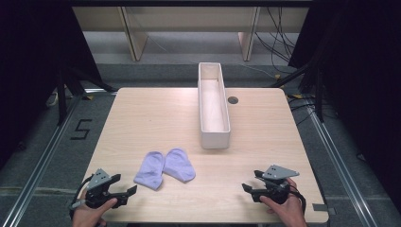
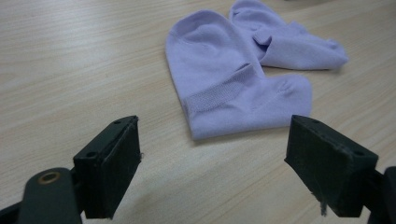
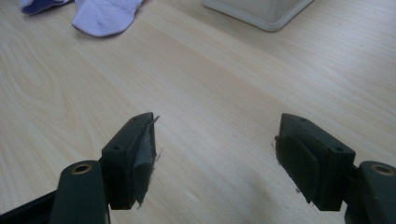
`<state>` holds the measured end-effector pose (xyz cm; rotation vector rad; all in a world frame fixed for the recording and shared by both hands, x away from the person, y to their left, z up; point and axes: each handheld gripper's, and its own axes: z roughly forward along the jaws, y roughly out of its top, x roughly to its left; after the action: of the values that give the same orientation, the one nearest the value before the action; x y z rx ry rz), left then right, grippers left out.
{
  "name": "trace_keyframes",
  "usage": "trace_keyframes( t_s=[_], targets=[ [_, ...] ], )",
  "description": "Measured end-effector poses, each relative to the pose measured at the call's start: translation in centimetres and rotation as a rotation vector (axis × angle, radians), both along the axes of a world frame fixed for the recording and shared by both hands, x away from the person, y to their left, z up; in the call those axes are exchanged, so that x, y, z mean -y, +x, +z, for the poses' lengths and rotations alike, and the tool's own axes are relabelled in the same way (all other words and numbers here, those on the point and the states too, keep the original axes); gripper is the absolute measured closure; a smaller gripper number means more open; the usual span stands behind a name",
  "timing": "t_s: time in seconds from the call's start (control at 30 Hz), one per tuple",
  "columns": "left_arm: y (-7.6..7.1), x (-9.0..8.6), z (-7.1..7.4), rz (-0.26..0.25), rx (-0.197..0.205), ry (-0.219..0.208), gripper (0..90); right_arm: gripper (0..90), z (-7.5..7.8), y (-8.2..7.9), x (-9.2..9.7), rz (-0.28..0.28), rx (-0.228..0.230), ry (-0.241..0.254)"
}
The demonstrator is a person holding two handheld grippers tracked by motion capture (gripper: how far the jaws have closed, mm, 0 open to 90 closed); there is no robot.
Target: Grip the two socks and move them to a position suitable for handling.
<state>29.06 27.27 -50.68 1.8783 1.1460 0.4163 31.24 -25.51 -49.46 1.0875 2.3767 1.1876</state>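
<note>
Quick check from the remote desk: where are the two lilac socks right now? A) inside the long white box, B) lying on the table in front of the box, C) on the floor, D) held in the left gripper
B: both socks lie flat on the table, nearer the person than the white box, with the left gripper open and apart from them.

Two socks (image 1: 165, 168) are pale lilac throughout, plain and unpatterned; the nearer one carries a ribbed cuff band (image 2: 219, 91) in the same lilac. The table (image 1: 156, 118) is light beige wood with fine straight grain lines and a small dark grey round disc (image 1: 232, 100) set in it. The long box (image 1: 213, 106) is off-white outside, cream inside. Both the left gripper (image 1: 124, 192) and the right gripper (image 1: 249, 182) are black, each topped with a grey plate. The floor (image 1: 42, 142) is dark grey, marked with a black "5" (image 1: 81, 129).
</note>
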Motion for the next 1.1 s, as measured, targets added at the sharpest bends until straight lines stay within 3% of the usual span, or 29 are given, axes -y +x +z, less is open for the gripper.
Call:
trace_keyframes(
  t_s=[0.03,0.07,0.13,0.27,0.4,0.43,0.63,0.8,0.83,0.87,0.9,0.97,1.1],
  targets=[
    [0.0,0.0,0.0,0.005,0.001,-0.007,17.1,29.0,0.0,0.1,0.0,0.003,0.004,-0.003],
    [-0.1,0.0,0.0,0.008,0.003,-0.004,17.1,29.0,0.0,0.3,0.1,0.017,0.04,-0.02],
    [-0.1,-0.1,0.0,0.006,0.001,0.002,17.1,29.0,0.0,0.3,-0.1,0.011,0.014,-0.008],
    [-0.2,-0.1,0.0,0.011,0.002,-0.002,17.1,29.1,0.0,0.4,-0.1,0.022,0.03,-0.015],
    [-0.1,-0.1,0.0,0.007,-0.002,0.001,17.1,30.9,0.2,0.4,-0.5,0.013,0.019,0.028],
    [0.0,0.0,-0.1,0.009,-0.004,-0.008,17.2,31.1,0.2,0.7,-0.5,0.032,0.055,0.008],
    [0.7,0.9,0.0,-0.002,0.003,-0.02,18.2,33.2,0.8,1.1,-1.9,0.055,0.045,0.05],
    [1.3,1.5,0.1,-0.015,0.002,-0.017,19.1,33.1,1.2,1.8,-3.4,0.092,0.068,0.082],
    [1.7,1.9,0.1,-0.024,0.005,-0.018,20.3,33.3,1.4,2.2,-4.6,0.124,0.074,0.075],
    [1.7,1.9,0.1,-0.024,0.005,-0.018,20.8,33.3,1.4,2.2,-4.6,0.124,0.074,0.075],
    [2.0,2.4,0.1,-0.039,0.007,-0.025,21.6,34.9,1.6,2.6,-6.0,0.168,0.089,0.073],
    [2.2,2.6,0.1,-0.045,0.006,-0.022,22.7,35.1,1.6,2.7,-6.7,0.17,0.09,0.069],
    [3.0,3.4,0.1,-0.056,0.004,-0.003,26.8,38.1,1.6,3.7,-9.8,0.234,0.088,0.046]
  ],
)
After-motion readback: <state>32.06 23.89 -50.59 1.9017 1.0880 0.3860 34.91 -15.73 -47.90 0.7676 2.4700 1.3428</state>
